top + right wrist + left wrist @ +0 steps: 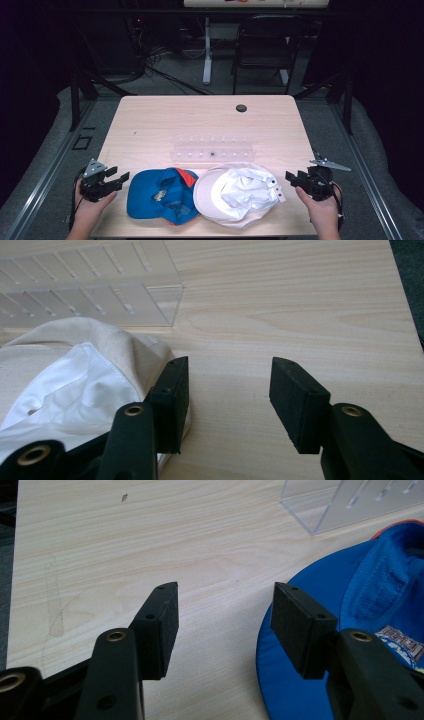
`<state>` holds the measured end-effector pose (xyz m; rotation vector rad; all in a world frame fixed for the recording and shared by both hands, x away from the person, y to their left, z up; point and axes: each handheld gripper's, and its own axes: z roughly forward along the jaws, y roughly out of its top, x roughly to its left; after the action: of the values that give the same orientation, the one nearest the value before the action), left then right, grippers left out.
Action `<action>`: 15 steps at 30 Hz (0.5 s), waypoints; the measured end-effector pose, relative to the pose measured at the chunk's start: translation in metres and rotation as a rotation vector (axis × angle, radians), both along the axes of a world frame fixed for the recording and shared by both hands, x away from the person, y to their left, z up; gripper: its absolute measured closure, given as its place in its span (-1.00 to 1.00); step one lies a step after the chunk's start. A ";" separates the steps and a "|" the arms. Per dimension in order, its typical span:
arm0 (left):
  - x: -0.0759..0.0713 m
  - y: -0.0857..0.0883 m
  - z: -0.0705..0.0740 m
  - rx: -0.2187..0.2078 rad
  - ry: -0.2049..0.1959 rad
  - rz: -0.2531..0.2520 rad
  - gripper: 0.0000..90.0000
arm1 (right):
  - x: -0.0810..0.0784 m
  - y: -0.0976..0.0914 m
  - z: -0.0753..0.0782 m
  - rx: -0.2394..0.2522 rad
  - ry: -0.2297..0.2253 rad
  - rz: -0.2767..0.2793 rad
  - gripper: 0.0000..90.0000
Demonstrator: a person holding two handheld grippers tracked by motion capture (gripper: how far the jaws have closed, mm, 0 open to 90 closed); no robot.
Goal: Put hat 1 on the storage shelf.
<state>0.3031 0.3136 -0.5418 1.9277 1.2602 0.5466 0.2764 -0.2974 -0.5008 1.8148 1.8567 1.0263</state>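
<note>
A blue cap [160,196] with orange trim lies upside down near the table's front edge. Beside it on the right lies a cream cap [235,194], also upside down, its white lining bunched up. My left gripper [120,177] is held just left of the blue cap, open, with bare table between its jaws. In the left gripper view the gripper [225,600] has the blue cap's brim [280,680] by its right jaw. My right gripper [292,176] is open just right of the cream cap. In the right gripper view the gripper [230,370] has the cream cap [75,385] beside its left jaw.
A clear acrylic rack [212,151] with a row of slots stands just behind the caps, and it shows in the gripper views too [350,505] [90,290]. A dark cable hole [241,108] sits far back on the wooden table [175,120]. A black chair [265,40] stands beyond.
</note>
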 end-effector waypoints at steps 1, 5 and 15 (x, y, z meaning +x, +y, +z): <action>0.000 0.000 0.000 0.000 0.000 0.000 0.00 | 0.000 0.000 0.001 0.002 0.001 0.001 0.14; 0.000 -0.001 0.001 0.006 -0.002 -0.006 0.03 | 0.000 0.001 0.005 -0.008 0.035 0.016 0.16; 0.000 -0.003 0.002 0.005 -0.002 -0.014 0.05 | 0.001 0.005 0.016 0.010 0.076 0.069 0.12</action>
<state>0.3035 0.3110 -0.5396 1.9377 1.2445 0.5450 0.2771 -0.2929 -0.4851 1.8315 1.9745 1.0045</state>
